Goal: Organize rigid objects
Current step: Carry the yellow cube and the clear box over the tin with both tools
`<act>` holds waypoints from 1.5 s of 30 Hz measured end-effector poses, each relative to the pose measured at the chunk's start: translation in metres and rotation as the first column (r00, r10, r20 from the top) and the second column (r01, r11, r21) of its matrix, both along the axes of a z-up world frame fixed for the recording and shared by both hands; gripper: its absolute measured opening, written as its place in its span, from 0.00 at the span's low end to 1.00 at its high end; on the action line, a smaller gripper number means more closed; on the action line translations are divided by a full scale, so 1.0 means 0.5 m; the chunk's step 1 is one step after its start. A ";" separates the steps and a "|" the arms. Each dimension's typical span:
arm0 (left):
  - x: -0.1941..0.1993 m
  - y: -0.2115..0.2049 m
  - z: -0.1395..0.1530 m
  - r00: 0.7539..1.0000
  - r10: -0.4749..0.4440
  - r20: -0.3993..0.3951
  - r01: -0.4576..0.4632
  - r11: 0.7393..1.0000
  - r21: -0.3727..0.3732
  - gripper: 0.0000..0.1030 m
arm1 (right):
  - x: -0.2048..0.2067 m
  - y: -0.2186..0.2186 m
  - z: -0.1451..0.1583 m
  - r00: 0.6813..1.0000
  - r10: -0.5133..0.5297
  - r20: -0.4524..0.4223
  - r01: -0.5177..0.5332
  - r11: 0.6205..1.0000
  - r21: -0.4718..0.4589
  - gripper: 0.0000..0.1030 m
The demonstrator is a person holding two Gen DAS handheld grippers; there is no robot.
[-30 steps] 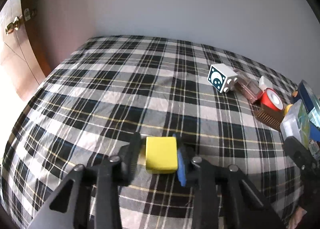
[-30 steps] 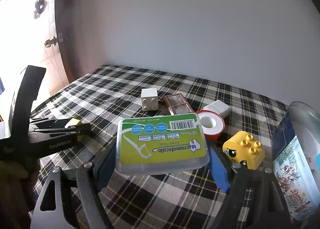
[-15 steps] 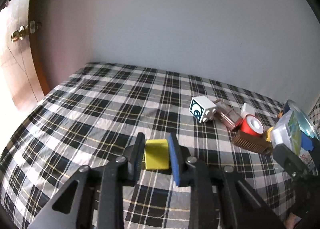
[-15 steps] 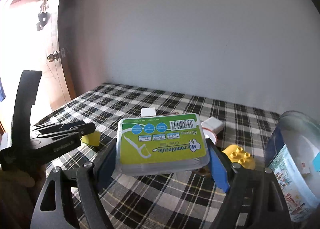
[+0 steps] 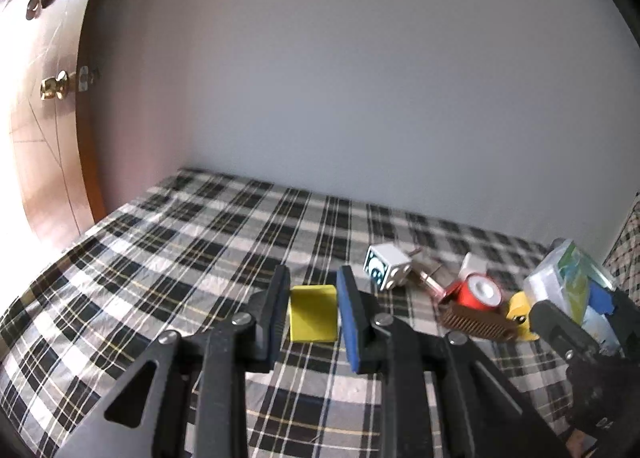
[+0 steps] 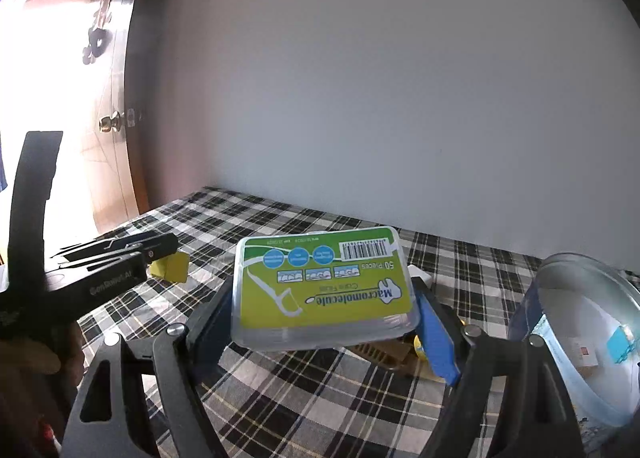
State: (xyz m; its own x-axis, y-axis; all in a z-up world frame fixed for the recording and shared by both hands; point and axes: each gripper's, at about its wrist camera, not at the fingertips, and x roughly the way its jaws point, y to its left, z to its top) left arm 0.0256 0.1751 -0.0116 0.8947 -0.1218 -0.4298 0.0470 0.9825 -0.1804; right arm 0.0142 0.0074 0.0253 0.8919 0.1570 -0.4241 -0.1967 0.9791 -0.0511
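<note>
My left gripper (image 5: 313, 308) is shut on a small yellow block (image 5: 313, 314) and holds it above the plaid cloth (image 5: 180, 258); it also shows in the right wrist view (image 6: 170, 267). My right gripper (image 6: 324, 306) is shut on a clear plastic floss-pick box with a green label (image 6: 326, 286), lifted off the cloth; the box shows at the right of the left wrist view (image 5: 568, 278). A white toy brick with a dark face (image 5: 387, 266), a red tape roll (image 5: 478, 294), a brown comb (image 5: 476, 324) and a yellow toy brick (image 5: 520, 308) lie grouped on the cloth.
A round tin with a blue printed side (image 6: 580, 342) stands at the right. A clear pink case (image 5: 426, 278) and a small white block (image 5: 474, 264) lie by the tape. A wooden door with a brass knob (image 5: 54, 88) is at the left. A grey wall backs the surface.
My left gripper closed on the yellow block and lifted it, tilting the view up. My right gripper rose with the floss box, which now hides most of the objects behind it.
</note>
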 end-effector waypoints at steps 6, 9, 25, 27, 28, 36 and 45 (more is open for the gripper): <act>-0.021 0.005 0.016 0.998 -0.017 0.063 0.018 0.999 -0.028 0.22 | -0.018 -0.006 0.013 0.999 -0.009 0.042 0.009 1.000 -0.006 0.81; -0.025 0.013 0.018 0.997 -0.045 0.063 0.050 0.996 -0.074 0.22 | -0.028 -0.007 0.011 0.999 -0.003 0.047 0.005 1.000 -0.028 0.81; -0.071 0.001 0.062 0.976 -0.120 0.180 0.153 0.971 -0.184 0.22 | -0.064 -0.068 0.032 0.994 -0.044 0.104 0.048 0.999 -0.027 0.81; -0.084 -0.020 0.077 0.970 -0.127 0.209 0.163 0.973 -0.163 0.22 | -0.071 -0.077 0.040 0.992 -0.046 0.120 0.048 0.999 -0.011 0.81; -0.091 -0.033 0.084 0.967 -0.130 0.220 0.167 0.974 -0.155 0.22 | -0.076 -0.084 0.044 0.991 -0.046 0.129 0.046 0.999 -0.002 0.81; -0.104 -0.136 0.105 0.958 -0.161 0.238 0.191 0.976 -0.108 0.22 | -0.100 -0.125 0.054 0.982 -0.063 0.176 0.067 0.998 -0.013 0.81; -0.103 -0.205 0.099 0.952 -0.210 0.222 0.232 0.969 -0.081 0.22 | -0.101 -0.185 0.052 0.977 -0.127 0.171 0.130 0.992 -0.004 0.81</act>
